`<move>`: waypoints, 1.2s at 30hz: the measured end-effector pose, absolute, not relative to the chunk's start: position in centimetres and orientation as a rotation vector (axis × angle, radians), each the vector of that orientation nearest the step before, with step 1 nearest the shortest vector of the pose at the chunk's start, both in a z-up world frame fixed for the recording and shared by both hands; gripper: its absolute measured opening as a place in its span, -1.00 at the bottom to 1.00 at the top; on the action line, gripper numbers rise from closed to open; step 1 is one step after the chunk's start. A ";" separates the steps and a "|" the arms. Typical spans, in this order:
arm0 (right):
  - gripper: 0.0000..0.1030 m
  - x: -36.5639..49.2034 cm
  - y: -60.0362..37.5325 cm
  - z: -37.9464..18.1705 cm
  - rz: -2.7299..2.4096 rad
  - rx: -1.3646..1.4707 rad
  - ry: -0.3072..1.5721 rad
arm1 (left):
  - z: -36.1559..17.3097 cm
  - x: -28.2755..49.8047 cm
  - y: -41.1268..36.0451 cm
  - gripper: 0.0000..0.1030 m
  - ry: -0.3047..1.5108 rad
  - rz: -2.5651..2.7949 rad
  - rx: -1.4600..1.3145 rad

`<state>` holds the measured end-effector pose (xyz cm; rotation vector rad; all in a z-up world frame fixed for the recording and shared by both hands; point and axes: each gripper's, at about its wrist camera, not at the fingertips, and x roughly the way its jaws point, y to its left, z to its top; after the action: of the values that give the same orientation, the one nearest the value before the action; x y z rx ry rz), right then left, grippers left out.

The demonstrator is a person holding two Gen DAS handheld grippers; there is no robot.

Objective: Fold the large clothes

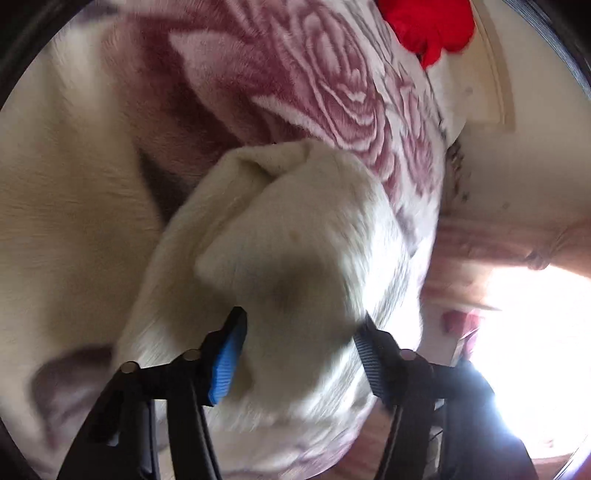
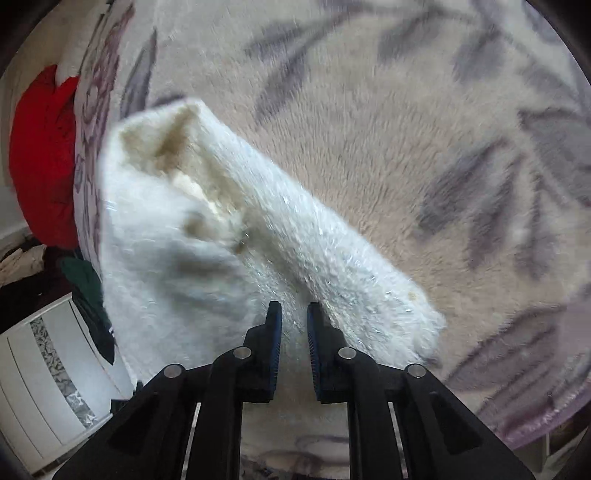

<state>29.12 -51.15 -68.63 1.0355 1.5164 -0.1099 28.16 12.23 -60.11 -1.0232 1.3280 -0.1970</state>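
- Plainly, the left gripper (image 1: 299, 332) has its jaws set wide, with a thick fold of the white fluffy garment (image 1: 295, 236) bunched between them; blur hides whether the blue pads actually press the pile, so I cannot tell if this is a grip or only a straddle.
- The garment's bulk humps up just ahead of those jaws, probably gathered there so a doubled layer can be carried over as one fold.
- Beyond the left jaws lies the rose-patterned blanket (image 1: 295, 85), the bed surface beneath the work; further off, at its far edge, sits a red cloth (image 1: 428, 26), well clear.
- To the right of the left jaws the bright glare washes out whatever is there.
- The right gripper (image 2: 294, 317) has its jaws narrowed to a slim gap over a ridge of the same garment (image 2: 207, 229); the fabric runs between them, seemingly pinched, likely to hold an edge taut.
- Left of the right jaws are the red cloth (image 2: 40, 158), a dark green item (image 2: 88, 284) and a white drawer unit (image 2: 48, 380), all apart from the garment.
- Nothing looks to block the fold; the deep pile may hide the edges.
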 end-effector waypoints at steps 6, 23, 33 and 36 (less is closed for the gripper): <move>0.03 30.2 -53.4 -61.9 -0.214 0.969 1.381 | -52.0 28.5 8.9 0.03 1.330 -0.001 -0.375; -0.69 44.4 -29.6 -69.3 0.083 0.070 1.748 | -65.9 41.1 -6.6 -0.55 1.566 -0.276 -0.319; -0.69 44.4 -32.4 -62.7 0.053 0.130 1.636 | -60.3 39.0 -4.2 -0.56 1.516 -0.298 -0.291; -0.69 41.6 -36.0 -62.2 -0.050 0.013 1.567 | -61.8 37.0 0.1 -0.90 1.501 -0.259 -0.350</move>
<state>41.59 -36.04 -62.24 0.0127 1.5670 -0.0501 36.98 0.10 -61.80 -0.3500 1.5014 -0.2586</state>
